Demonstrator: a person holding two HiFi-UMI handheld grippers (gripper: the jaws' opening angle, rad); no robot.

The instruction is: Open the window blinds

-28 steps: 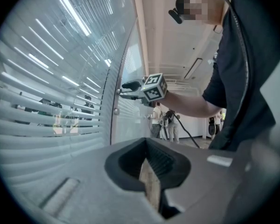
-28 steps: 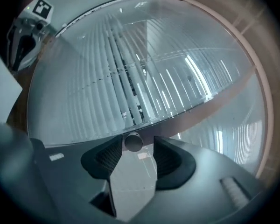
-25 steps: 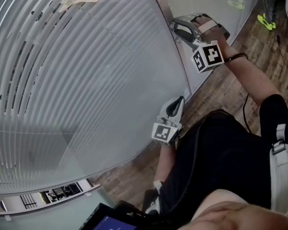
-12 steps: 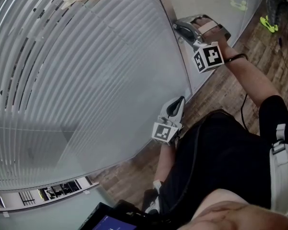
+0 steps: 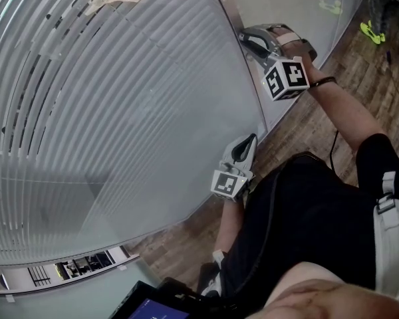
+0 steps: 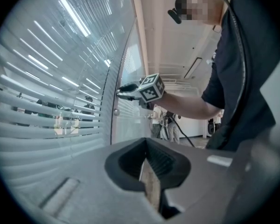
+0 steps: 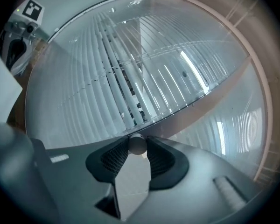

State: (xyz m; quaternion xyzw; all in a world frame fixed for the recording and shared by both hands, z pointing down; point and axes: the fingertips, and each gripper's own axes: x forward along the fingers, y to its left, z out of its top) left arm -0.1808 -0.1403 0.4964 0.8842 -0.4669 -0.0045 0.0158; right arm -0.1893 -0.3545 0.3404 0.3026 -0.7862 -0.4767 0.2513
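Gripping a small round knob is the right gripper. Its jaws have just been closing and the pads now clamp the knob on both sides. The knob sits on the metal post at the right edge of the blinds. Blinds hang behind glass, slats partly tilted, dark gaps at left. Left gripper is nearer, near the glass, jaws pressed together with nothing between, well apart from the knob.

My head view cuts the blinds off at top and left; the right gripper, jaws just closed on the knob, hides it there; figures beyond the slats blur.
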